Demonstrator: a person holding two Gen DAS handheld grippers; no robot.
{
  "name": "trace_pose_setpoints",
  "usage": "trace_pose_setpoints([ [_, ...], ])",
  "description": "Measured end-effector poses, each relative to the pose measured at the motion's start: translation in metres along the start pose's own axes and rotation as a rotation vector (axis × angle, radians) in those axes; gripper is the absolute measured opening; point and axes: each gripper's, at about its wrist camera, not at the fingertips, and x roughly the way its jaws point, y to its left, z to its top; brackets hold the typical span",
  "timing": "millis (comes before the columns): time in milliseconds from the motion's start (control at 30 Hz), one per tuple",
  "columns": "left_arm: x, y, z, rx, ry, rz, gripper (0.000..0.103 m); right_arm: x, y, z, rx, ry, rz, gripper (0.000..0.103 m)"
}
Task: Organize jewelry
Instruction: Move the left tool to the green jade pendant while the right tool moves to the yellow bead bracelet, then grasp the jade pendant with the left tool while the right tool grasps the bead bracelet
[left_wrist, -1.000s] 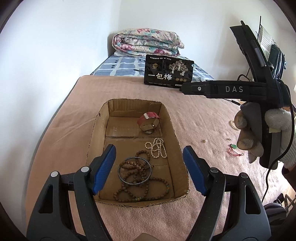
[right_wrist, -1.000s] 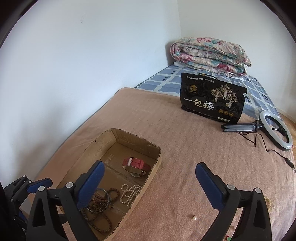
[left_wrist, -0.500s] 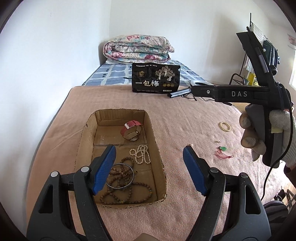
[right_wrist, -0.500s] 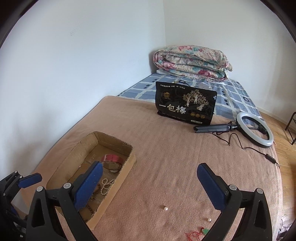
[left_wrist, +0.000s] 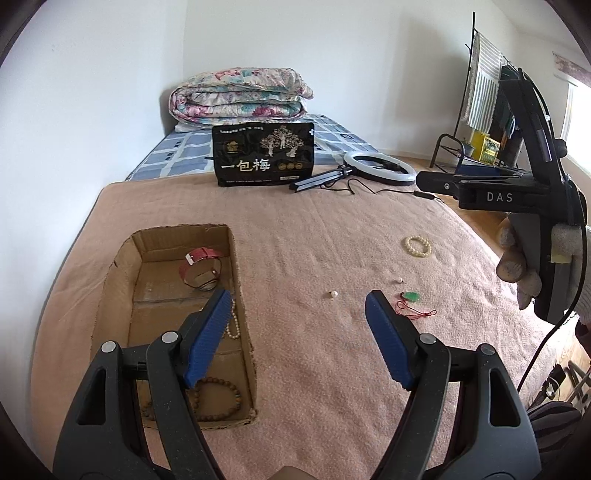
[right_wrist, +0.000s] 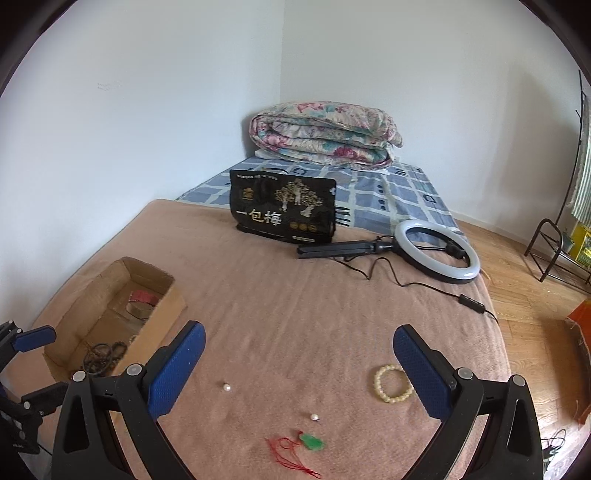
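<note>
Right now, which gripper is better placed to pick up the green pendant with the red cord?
Right. The right gripper is open above the green pendant, which lies between its fingers; the left gripper hovers beside the cardboard box.

You are in a bedroom of a home. You work on a bed (right_wrist: 295, 295) covered with a pinkish-brown blanket. At the head of the bed, a blue checked sheet (right_wrist: 402, 195) shows, and a folded floral quilt (right_wrist: 325, 133) is stacked on it against the plain white walls (right_wrist: 147, 110). Just in front of the quilt a black snack bag (right_wrist: 282, 210) stands upright, and beside the bag lies a ring light (right_wrist: 436, 251) with its cord trailing over the blanket. Off the far side of the bed from the wall you see wooden flooring (right_wrist: 524, 288), a metal rack (right_wrist: 554, 251) and a clothes stand with striped cloth (left_wrist: 484, 88) hanging.
</note>
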Motion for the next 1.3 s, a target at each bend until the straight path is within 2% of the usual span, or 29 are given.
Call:
trace_pose_setpoints([
  [433,0.057,-0.055,0.004,0.05,0.081,-0.123,0.077,0.005,-0.102,-0.044,0.127,0.062,-0.081,0.103],
  [633,0.086,-0.079,0.006,0.05,0.126,-0.191,0.077,0.022,-0.128,-0.06,0.153,0.115,-0.102,0.103],
  [800,0.11,-0.101,0.005,0.087,0.165,-0.228,0.077,0.043,-0.147,-0.073,0.198,0.168,-0.101,0.102],
  [933,0.129,-0.114,-0.001,0.098,0.21,-0.248,0.076,0.061,-0.159,-0.081,0.232,0.213,-0.086,0.096],
  [1033,0.146,-0.121,-0.006,0.099,0.251,-0.258,0.068,0.073,-0.164,-0.086,0.249,0.243,-0.085,0.09],
  [1167,0.164,-0.13,-0.012,0.105,0.277,-0.251,0.066,0.087,-0.17,-0.09,0.274,0.274,-0.075,0.083],
  [1300,0.176,-0.138,-0.017,0.113,0.295,-0.243,0.06,0.098,-0.174,-0.093,0.293,0.293,-0.063,0.075],
])
